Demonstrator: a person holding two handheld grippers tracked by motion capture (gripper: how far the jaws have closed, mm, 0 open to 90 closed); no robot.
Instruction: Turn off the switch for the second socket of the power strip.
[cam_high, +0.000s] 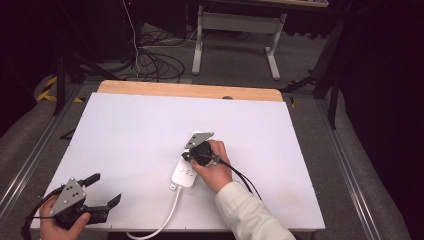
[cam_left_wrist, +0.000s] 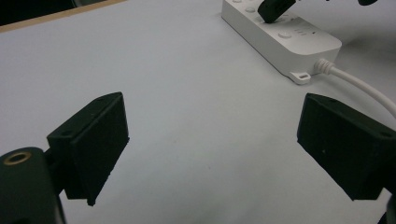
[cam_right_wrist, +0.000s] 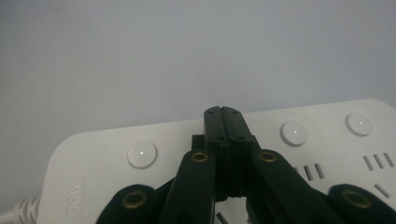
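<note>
A white power strip (cam_high: 183, 175) lies on the white board (cam_high: 140, 125), its white cable (cam_high: 166, 214) running off the near edge. My right gripper (cam_high: 187, 157) is shut with nothing between its jaws. Its tips (cam_right_wrist: 223, 114) rest on top of the strip (cam_right_wrist: 327, 140), between two round white buttons (cam_right_wrist: 142, 154) (cam_right_wrist: 294, 132). The left gripper view shows that same black tip (cam_left_wrist: 273, 9) on the strip (cam_left_wrist: 285, 39). My left gripper (cam_high: 104, 190) hovers open and empty at the near left corner (cam_left_wrist: 212, 126), well apart from the strip.
A wooden table edge (cam_high: 190, 90) shows beyond the board. On the floor behind are loose black cables (cam_high: 155, 65) and a white desk frame (cam_high: 235, 30). Metal rails (cam_high: 30, 160) run along both sides.
</note>
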